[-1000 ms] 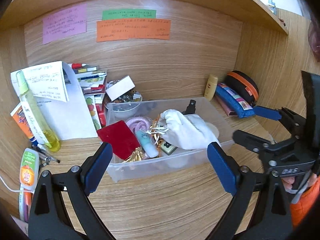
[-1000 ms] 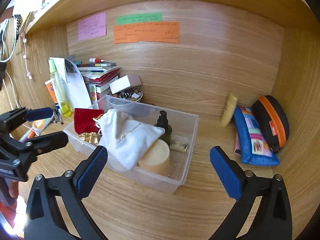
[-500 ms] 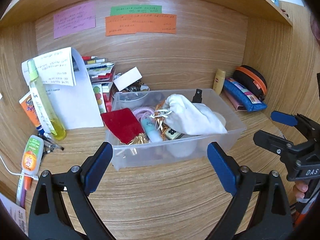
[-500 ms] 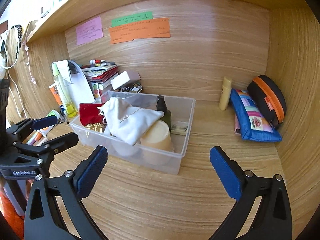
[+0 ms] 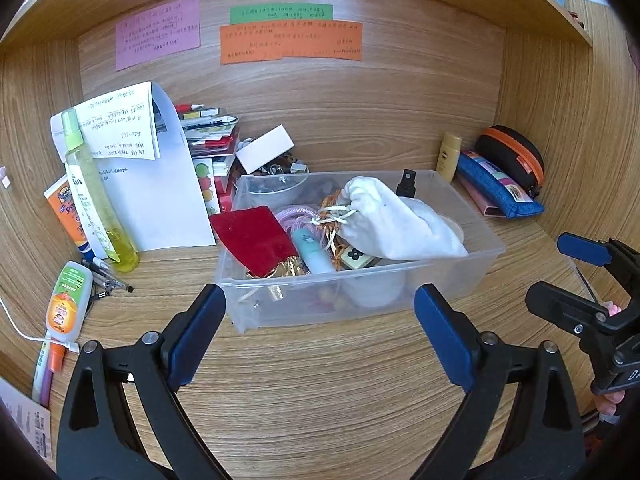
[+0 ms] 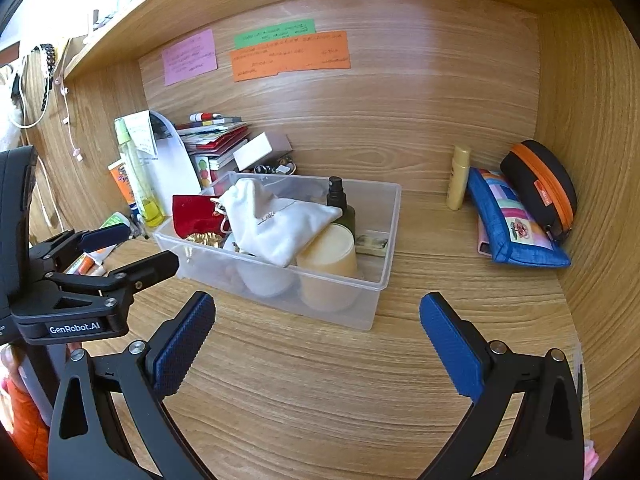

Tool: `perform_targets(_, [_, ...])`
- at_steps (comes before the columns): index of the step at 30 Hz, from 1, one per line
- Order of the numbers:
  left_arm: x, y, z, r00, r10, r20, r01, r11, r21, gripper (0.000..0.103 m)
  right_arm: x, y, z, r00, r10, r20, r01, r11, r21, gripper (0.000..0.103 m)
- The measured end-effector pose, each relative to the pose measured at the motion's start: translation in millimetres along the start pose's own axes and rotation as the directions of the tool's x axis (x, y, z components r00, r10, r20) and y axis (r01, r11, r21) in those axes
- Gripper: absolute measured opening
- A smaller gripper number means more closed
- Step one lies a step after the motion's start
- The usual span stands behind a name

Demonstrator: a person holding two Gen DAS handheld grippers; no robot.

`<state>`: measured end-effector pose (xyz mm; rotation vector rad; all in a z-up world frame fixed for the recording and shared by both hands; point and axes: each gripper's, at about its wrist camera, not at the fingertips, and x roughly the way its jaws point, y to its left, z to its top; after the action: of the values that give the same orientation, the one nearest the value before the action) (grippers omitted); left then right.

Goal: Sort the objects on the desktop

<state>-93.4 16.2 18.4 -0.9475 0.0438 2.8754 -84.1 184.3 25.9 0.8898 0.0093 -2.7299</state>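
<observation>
We read "GenRobot.AI" in white on the left gripper (image 6: 132,246) body. The white pouch (image 6: 280,220) bore script starting "Lok", the rest unclear. Writing on the wall notes (image 5: 291,42) was too small for us.

desk (image 5: 320,380) (wood) | on it — clear bin (image 5: 460,276), spray bottle (image 5: 96,204), blue pouch (image 6: 516,224)

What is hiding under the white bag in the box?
The white bag lies on a tan tub and a white jar in the box. Anything else beneath is covered.
</observation>
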Motion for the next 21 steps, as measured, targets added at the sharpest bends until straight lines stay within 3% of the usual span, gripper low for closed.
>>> perform_targets(21, [2.1, 5.3, -1.3, 1.0, -0.007, -0.004, 0.007, 1.0, -0.021, 0.096, 2.1, 8.5, 2.4, 1.0, 0.013, -0.005, -0.013, 0.999, -0.034, 0.102])
